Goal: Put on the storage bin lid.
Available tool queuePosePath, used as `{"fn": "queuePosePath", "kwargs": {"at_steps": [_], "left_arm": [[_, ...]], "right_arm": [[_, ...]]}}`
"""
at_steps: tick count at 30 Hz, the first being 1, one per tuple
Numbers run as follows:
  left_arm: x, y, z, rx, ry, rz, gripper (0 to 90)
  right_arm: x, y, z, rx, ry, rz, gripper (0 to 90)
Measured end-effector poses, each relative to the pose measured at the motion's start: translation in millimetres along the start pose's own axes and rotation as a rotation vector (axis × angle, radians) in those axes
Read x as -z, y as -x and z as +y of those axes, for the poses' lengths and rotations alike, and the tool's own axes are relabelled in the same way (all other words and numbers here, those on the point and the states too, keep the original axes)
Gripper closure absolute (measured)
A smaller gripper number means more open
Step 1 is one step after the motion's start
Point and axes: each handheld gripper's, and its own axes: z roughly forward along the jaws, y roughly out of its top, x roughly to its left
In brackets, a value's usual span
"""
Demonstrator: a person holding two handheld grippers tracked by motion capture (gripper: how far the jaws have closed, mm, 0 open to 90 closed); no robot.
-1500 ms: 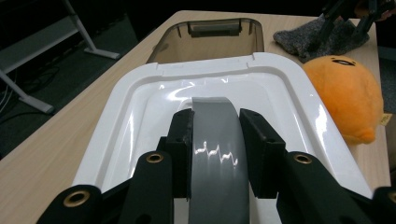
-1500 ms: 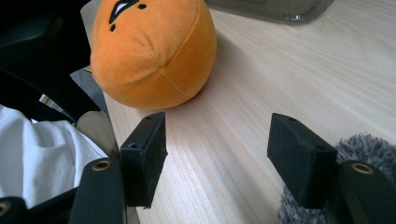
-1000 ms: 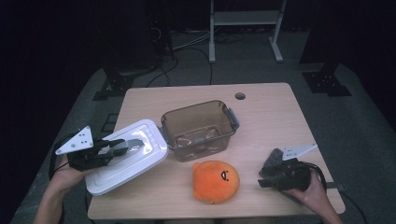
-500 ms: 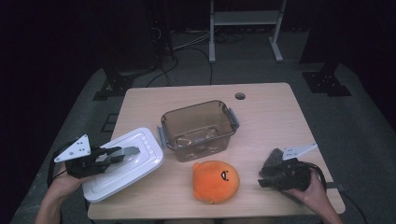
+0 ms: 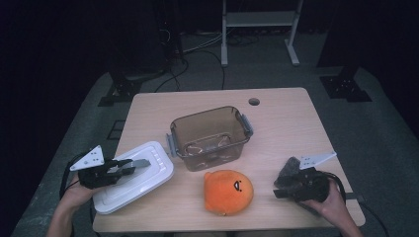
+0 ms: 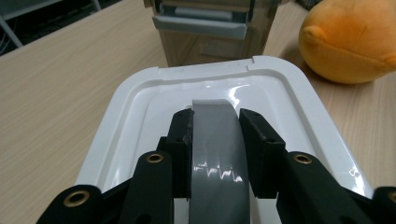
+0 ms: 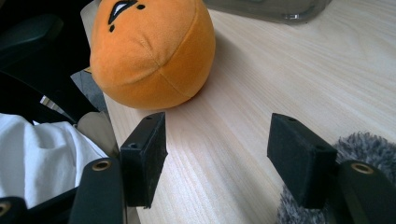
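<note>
Left gripper (image 5: pixel 129 166) is at the near-left corner of the counter (image 5: pixel 286 123), its fingers (image 6: pixel 183 140) clenched on the grey handle (image 6: pixel 215 140) that arches over the middle of the white lid (image 5: pixel 134 177). In the left gripper view the handle sits squarely between both pads. From the high view I cannot tell whether the lid rests fully on the counter or is tilted up slightly; its near-left edge lies at, perhaps over, the counter's edge.

The clear brown box (image 5: pixel 210 136) stands open mid-counter, just beyond and right of the lid, apart from it. Grey latches hang at both its ends. The orange plush toy (image 5: pixel 229 191) lies in front of the box, near it but not touching.

Right gripper (image 5: pixel 284 185) is at the near-right side, fingers (image 7: pixel 144 156) released with a wide gap, bare wood between them. It points toward the toy, close but clear of it. A grey furry piece (image 7: pixel 355 140) shows beside its right finger; what it is I cannot tell.

Handling judgement:
- Lid: stiff moulded plastic, light, glossy, so probably slippery on its flat faces. The handle is the sensible hold; a centred grip should keep it level.
- Handle strip looks thin and may flex, so the lid may swing under the fingers.
- Toy: soft, light, compressible. Take it across the body; it will squash rather than slip.
</note>
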Motion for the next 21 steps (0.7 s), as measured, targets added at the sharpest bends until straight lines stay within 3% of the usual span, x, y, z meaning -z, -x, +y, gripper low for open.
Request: {"fn": "queuePosePath", "kwargs": {"at_steps": [21], "left_arm": [[-32.1,-16.1,-12.8,0.017,-0.047,0.006,66.3]], "right_arm": [[0.8,0.1,-0.3,0.004,0.003,0.000,36.3]]}}
